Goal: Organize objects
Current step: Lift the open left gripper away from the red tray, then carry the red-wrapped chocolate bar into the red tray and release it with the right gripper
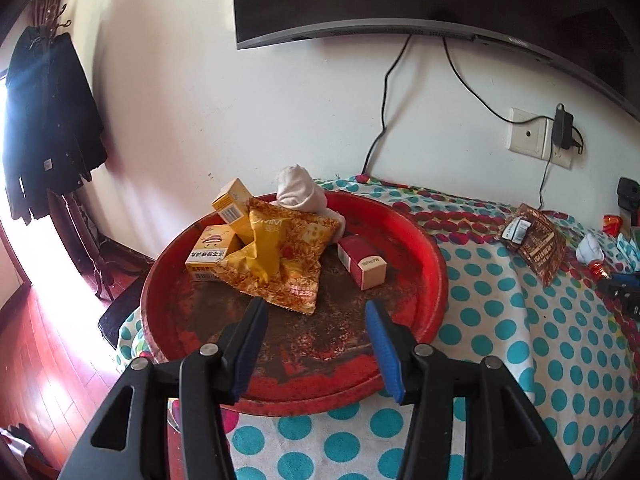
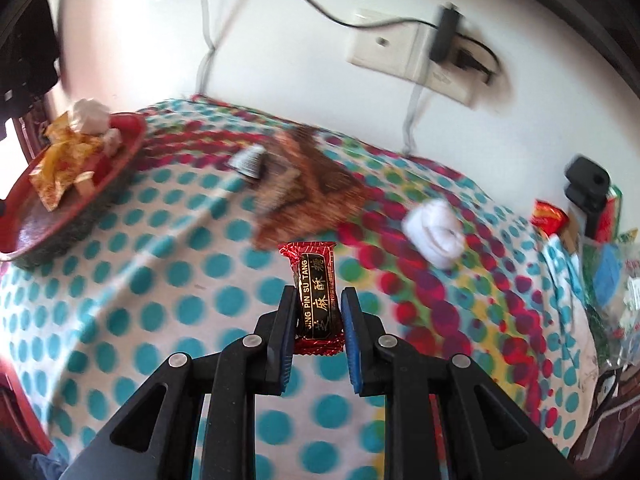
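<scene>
A round red tray point(image 1: 434, 276) lies on the dotted cloth and holds a yellow snack bag point(image 1: 286, 254), two yellow boxes point(image 1: 210, 252), a pink box point(image 1: 362, 266) and a rolled white sock point(image 1: 298, 192). My left gripper point(image 1: 316, 310) hovers open over the tray's near half, with nothing between its fingers. In the right wrist view my right gripper point(image 2: 319, 295) is shut on a red and black candy bar point(image 2: 316, 284), held above the cloth. The tray point(image 2: 132, 140) sits at the far left there.
A brown snack packet point(image 2: 304, 196) and a white rolled sock point(image 2: 434, 230) lie on the polka-dot cloth point(image 2: 160, 280). More packets crowd the right edge point(image 2: 550, 216). A wall socket with a charger point(image 2: 444, 36) and cables hang behind. A dark coat point(image 1: 48, 120) hangs at left.
</scene>
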Demonstrator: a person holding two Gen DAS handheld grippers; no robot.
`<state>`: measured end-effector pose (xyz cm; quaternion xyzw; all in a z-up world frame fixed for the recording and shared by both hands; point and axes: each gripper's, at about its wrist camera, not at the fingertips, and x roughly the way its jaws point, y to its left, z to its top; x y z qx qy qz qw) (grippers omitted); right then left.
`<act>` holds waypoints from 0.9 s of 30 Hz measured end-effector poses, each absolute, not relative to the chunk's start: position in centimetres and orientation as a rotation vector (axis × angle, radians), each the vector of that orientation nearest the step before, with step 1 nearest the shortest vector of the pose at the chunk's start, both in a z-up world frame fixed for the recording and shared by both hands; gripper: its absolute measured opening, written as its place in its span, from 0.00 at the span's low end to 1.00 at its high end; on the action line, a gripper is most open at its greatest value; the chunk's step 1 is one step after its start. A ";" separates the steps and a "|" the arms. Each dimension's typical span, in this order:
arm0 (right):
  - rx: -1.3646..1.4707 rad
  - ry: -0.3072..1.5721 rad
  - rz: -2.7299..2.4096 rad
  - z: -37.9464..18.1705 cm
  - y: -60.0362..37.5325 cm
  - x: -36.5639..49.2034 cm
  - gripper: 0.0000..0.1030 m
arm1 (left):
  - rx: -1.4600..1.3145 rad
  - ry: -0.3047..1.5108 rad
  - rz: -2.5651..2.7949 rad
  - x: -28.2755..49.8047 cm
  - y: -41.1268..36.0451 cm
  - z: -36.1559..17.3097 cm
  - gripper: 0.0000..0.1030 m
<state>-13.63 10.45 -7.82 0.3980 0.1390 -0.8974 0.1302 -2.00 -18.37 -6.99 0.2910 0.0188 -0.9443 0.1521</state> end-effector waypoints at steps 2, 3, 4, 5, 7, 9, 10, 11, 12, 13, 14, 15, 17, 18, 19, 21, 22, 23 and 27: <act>1.139 0.415 -2.584 -7.5 8.6 -13.3 0.20 | 0.833 0.083 -2.705 -2.0 -19.0 -6.9 0.51; 1.135 0.418 -2.572 -7.4 7.9 -13.2 0.20 | 0.833 0.095 -2.700 -1.9 -19.3 -6.9 0.51; 1.127 0.422 -2.559 -7.3 7.0 -13.1 0.20 | 0.832 0.113 -2.693 -1.9 -19.6 -6.8 0.51; 1.120 0.423 -2.551 -7.2 6.4 -13.1 0.20 | 0.833 0.126 -2.687 -1.9 -19.9 -6.8 0.51; 1.109 0.431 -2.526 -7.0 4.8 -12.9 0.20 | 0.836 0.145 -2.679 -2.0 -20.4 -6.9 0.51; 1.098 0.425 -2.502 -6.8 3.5 -12.9 0.20 | 0.843 0.165 -2.668 -2.0 -20.9 -7.0 0.51; 1.094 0.431 -2.492 -6.6 2.8 -12.8 0.20 | 0.846 0.172 -2.664 -2.0 -21.0 -7.0 0.51; 1.087 0.436 -2.483 -6.5 2.1 -12.8 0.20 | 0.846 0.179 -2.658 -2.0 -21.2 -7.1 0.51; 1.079 0.438 -2.469 -6.3 1.3 -12.8 0.20 | 0.845 0.187 -2.652 -2.0 -21.4 -7.1 0.51; 1.076 0.441 -2.461 -6.2 0.7 -12.8 0.20 | 0.846 0.195 -2.648 -2.0 -21.6 -7.1 0.51; 1.072 0.443 -2.452 -6.1 0.1 -12.8 0.20 | 0.844 0.198 -2.645 -1.9 -21.8 -7.1 0.51; 1.065 0.445 -2.442 -6.0 -0.6 -12.9 0.20 | 0.840 0.202 -2.640 -1.9 -21.9 -7.0 0.51; 1.058 0.436 -2.420 -5.7 -1.9 -13.1 0.20 | 0.838 0.215 -2.630 -1.9 -22.4 -7.0 0.51; 1.052 0.431 -2.411 -5.5 -2.5 -13.2 0.20 | 0.837 0.219 -2.623 -1.9 -22.5 -7.0 0.51; 1.047 0.437 -2.405 -5.4 -3.2 -13.3 0.20 | 0.835 0.227 -2.616 -1.8 -22.8 -7.1 0.51; 1.041 0.443 -2.385 -5.2 -4.5 -13.4 0.20 | 0.834 0.247 -2.604 -1.7 -23.3 -7.1 0.51; 1.038 0.442 -2.375 -5.2 -5.2 -13.4 0.20 | 0.828 0.260 -2.595 -1.6 -23.6 -7.1 0.51; 1.035 0.446 -2.369 -5.1 -5.7 -13.5 0.20 | 0.823 0.268 -2.587 -1.5 -23.9 -7.1 0.51; 1.028 0.455 -2.331 -5.0 -8.3 -14.1 0.20 | 0.801 0.305 -2.563 -1.2 -24.9 -6.9 0.51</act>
